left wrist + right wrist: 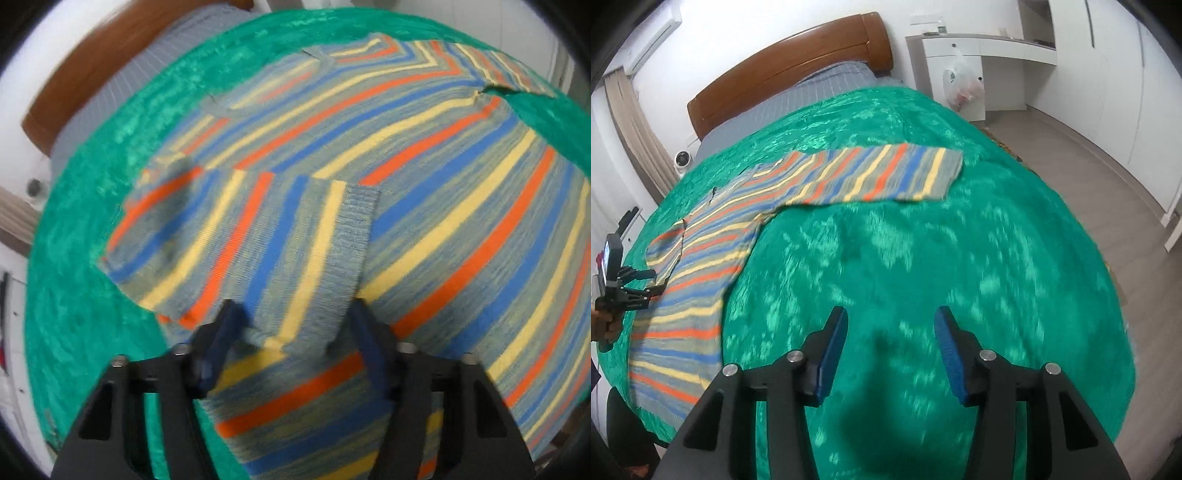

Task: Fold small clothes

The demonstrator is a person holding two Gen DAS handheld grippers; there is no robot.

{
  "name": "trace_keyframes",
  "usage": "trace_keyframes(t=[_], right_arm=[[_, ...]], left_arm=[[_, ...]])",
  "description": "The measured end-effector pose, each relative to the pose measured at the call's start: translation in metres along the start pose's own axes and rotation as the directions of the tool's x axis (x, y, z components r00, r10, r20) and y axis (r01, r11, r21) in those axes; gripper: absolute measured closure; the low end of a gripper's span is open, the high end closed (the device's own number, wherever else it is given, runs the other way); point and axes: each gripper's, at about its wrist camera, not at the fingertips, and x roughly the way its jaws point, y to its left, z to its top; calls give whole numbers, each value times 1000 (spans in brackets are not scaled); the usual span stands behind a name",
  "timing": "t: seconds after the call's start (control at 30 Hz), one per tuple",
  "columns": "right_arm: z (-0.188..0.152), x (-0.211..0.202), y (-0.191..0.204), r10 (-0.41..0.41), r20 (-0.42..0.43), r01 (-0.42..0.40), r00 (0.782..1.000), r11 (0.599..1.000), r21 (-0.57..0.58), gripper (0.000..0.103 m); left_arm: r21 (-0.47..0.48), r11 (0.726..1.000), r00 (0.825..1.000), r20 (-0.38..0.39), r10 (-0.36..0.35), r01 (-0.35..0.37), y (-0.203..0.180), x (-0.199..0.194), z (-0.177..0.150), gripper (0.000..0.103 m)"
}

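A small sweater (443, 184) striped in blue, orange and yellow lies flat on a green blanket (74, 295). Its near sleeve (221, 229) is turned in across the body, grey ribbed cuff (354, 240) towards me. My left gripper (295, 310) points down at the cuff's lower corner, jaws half apart, with puckered sleeve fabric between the fingers. In the right wrist view the sweater (701, 258) lies at the left, its other sleeve (886, 173) stretched out to the right. The left gripper (646, 282) sits at the sweater's left edge. My right gripper (890, 314) hovers open over bare blanket (923, 258), holding nothing.
The blanket covers a bed with a wooden headboard (794, 55) and grey sheet. A white desk (979, 48) with a hanging plastic bag (960, 85) stands beyond the bed. Wood floor (1089, 166) runs along the right. A person's hand (605, 321) holds the left gripper.
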Motion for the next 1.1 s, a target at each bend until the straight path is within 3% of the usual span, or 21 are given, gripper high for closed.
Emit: trace_keyframes(t=[0.03,0.07,0.13,0.2,0.27,0.37,0.47,0.6,0.73,0.97,1.03,1.1], right_arm=[[-3,-2,1,-2,8,2,1000,1000,11,54],[-5,-3,2,-5,15,5,1000,1000,18,54],[-7,-9,5,-13,41,12,999,1000,17,54],[-8,-17,10,-25,70,25,997,1000,-7,54],[-10,-21,15,-40,84,43,996,998,-37,52],[-14,-20,20,-44,86,50,995,997,-61,51],[-15,-16,23,-50,80,56,996,996,-69,51],[-16,-12,24,-52,65,56,997,996,-67,51],[-15,-6,23,-59,40,61,997,996,-67,51],[-16,-1,20,-92,22,93,996,994,-50,51],[-15,0,20,-102,17,102,995,993,-50,51],[-16,2,21,-110,10,110,994,992,-54,51]], left_arm=[[-8,1000,1000,-12,-21,21,-1,2,1,83],[-19,1000,1000,-15,-10,9,-2,2,3,95],[-103,994,999,5,-40,41,10,-5,7,99],[-276,954,991,101,-90,115,46,-28,6,99],[-448,879,977,196,-82,164,91,-52,-5,99],[-690,706,968,250,23,161,173,-72,-35,99],[-837,546,975,141,172,25,228,-72,-80,99],[-916,394,978,7,210,-79,254,-49,-126,100],[-945,315,986,-43,163,-93,257,-18,-146,100],[-974,220,993,-33,117,-59,258,4,-173,100],[-974,222,993,-25,112,-49,260,6,-175,100],[-969,242,993,-22,114,-49,259,7,-175,100]])
